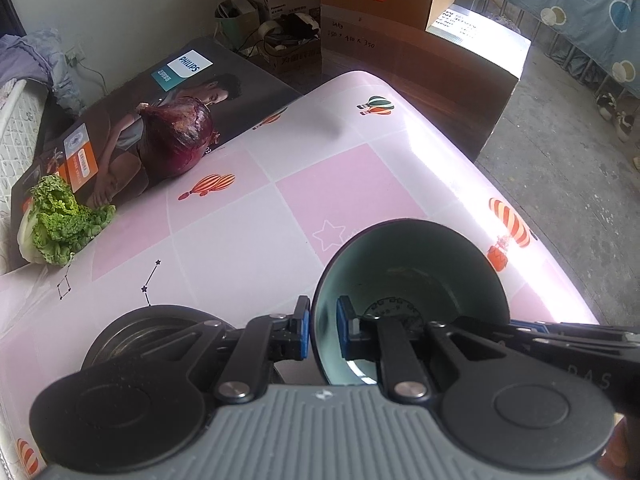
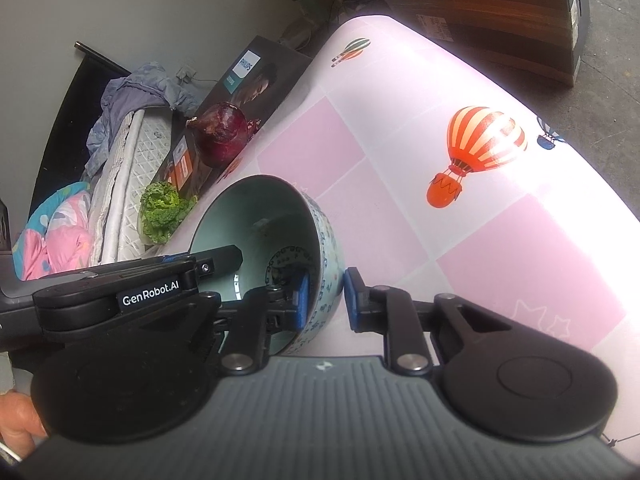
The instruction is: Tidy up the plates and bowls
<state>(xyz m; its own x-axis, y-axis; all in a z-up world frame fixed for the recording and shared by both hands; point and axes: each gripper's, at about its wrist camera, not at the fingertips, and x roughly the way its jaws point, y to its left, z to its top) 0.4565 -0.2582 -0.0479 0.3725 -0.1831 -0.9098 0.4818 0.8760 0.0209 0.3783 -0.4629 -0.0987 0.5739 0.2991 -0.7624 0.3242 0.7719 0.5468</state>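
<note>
A pale green bowl (image 1: 412, 268) with a blue-patterned outside (image 2: 326, 280) is tilted on its side above the pink checked table (image 1: 340, 184). My left gripper (image 1: 323, 330) is shut on its left rim, one pad inside and one outside. My right gripper (image 2: 326, 298) is shut on the opposite wall of the same bowl, one pad inside, one outside. A dark plate or shallow bowl (image 1: 152, 330) lies on the table under my left gripper's left finger, partly hidden.
A red onion (image 1: 178, 136) and a leafy green cabbage (image 1: 56, 220) lie at the table's left edge against a Philips box (image 1: 188, 80). Cardboard boxes (image 1: 384, 8) stand beyond the far end. The table's right edge (image 1: 560, 280) drops to a concrete floor.
</note>
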